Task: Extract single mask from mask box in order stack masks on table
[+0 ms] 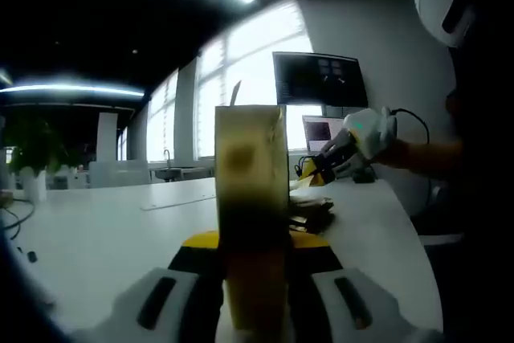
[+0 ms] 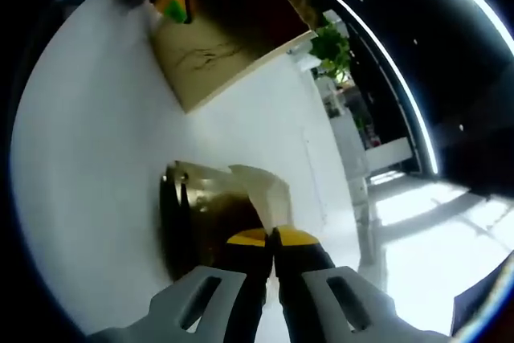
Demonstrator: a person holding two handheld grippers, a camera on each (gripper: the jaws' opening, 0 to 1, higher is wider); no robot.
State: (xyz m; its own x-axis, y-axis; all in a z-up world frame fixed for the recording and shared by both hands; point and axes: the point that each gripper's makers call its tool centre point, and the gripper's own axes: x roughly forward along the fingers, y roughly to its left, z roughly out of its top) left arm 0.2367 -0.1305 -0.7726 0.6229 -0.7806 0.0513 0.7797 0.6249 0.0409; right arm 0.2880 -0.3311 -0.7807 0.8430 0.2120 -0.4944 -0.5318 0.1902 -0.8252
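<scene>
Altogether two grippers and one tan cardboard mask box (image 1: 250, 198) show, plus a small stack of wrapped tan masks (image 2: 210, 218) lying on the white table (image 1: 104, 234). In the left gripper view the left gripper (image 1: 253, 279) has its yellow-tipped jaws clamped on the sides of the box, which stands upright close to the lens and blocks the middle of the scene; a thin flap sticks up from its top. Off to the right, the right gripper (image 1: 317, 165) hangs over the table's far right edge, held by a white-gloved hand (image 1: 368, 136), near a dark monitor (image 1: 317, 79). In the right gripper view its jaws are pressed together on the edge of a pale mask wrapper (image 2: 261, 186) at the stack; the box's tan face (image 2: 229, 38) appears at the upper left, cut off by the frame. Open white tabletop lies left of the box and around the stack. How many masks the stack holds is hard to make out.
</scene>
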